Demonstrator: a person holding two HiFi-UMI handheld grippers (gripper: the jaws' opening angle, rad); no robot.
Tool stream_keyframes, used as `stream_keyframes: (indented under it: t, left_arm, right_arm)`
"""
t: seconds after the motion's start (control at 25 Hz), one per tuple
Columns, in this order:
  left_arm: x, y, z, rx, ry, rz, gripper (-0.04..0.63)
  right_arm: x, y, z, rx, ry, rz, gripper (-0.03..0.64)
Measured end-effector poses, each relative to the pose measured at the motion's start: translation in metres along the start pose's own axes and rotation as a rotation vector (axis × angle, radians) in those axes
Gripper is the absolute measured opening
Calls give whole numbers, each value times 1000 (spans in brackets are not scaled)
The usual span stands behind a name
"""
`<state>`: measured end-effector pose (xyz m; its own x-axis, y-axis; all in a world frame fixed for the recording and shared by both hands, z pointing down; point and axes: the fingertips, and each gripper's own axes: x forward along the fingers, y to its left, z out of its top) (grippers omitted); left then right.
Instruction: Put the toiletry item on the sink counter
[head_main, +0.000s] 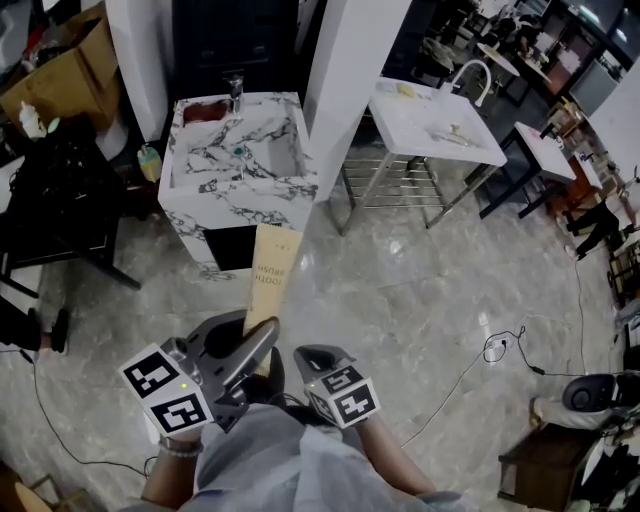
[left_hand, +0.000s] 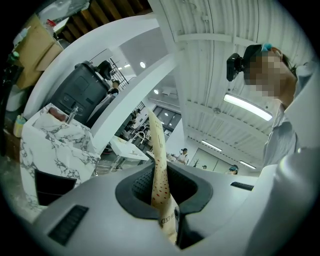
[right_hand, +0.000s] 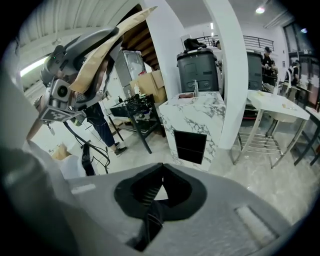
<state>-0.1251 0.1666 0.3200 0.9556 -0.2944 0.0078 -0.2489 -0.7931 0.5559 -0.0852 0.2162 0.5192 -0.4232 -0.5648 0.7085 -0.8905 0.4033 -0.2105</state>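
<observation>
A long tan toothbrush box (head_main: 268, 275) sticks forward out of my left gripper (head_main: 256, 345), which is shut on its near end. In the left gripper view the box (left_hand: 159, 165) stands pinched between the dark pads, tip up. The marble sink counter (head_main: 235, 160) with a faucet stands ahead, beyond the box tip; it also shows as the marble counter (left_hand: 55, 145) at that view's left. My right gripper (head_main: 322, 362) hangs beside the left one, shut and empty (right_hand: 160, 167). In the right gripper view the left gripper (right_hand: 75, 65) and the box (right_hand: 110, 42) show at upper left, the marble counter (right_hand: 195, 120) ahead.
A white pillar (head_main: 350, 60) rises right of the marble counter. A white sink on a metal frame (head_main: 440, 125) stands further right. A black table (head_main: 50, 200) and a cardboard box (head_main: 60, 75) are at left. A cable (head_main: 490, 350) lies on the marble floor.
</observation>
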Motion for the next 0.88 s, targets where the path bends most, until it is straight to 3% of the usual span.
stream_keyframes:
  t: [0.32,0.88]
  left_arm:
    - [38,34,24,-13,10,-27,44]
    - [111,105,72,-12,32,-72,44]
  right_arm:
    - [17,-32,26,13,40,14,-2]
    - [49,-114,89,60,35,-35,-3]
